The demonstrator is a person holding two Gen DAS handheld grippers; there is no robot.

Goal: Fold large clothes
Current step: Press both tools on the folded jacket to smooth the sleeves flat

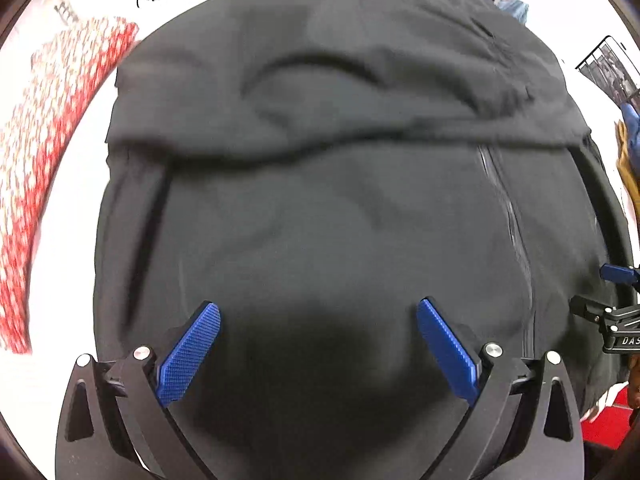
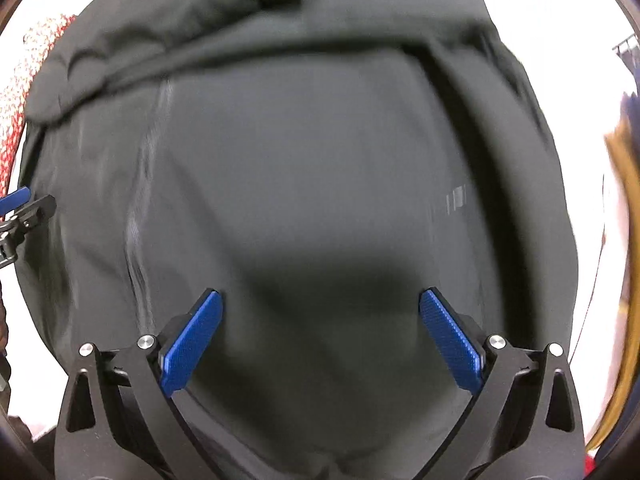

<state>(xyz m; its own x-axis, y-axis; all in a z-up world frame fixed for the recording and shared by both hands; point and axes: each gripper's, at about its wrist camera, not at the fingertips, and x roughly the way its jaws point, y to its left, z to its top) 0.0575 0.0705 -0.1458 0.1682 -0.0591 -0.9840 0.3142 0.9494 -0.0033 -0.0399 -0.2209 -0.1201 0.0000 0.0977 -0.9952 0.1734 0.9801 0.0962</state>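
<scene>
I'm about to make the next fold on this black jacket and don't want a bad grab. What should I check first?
1. Left claw open, nothing held: ok.
2. Right claw open, nothing held: ok.
3. Black jacket lying on the white table: ok.
4. Sleeve folded across the upper body: ok.
5. Zipper closed: cannot tell.
6. Near hem visible for a grab: not ok, hidden behind the claws.
</scene>
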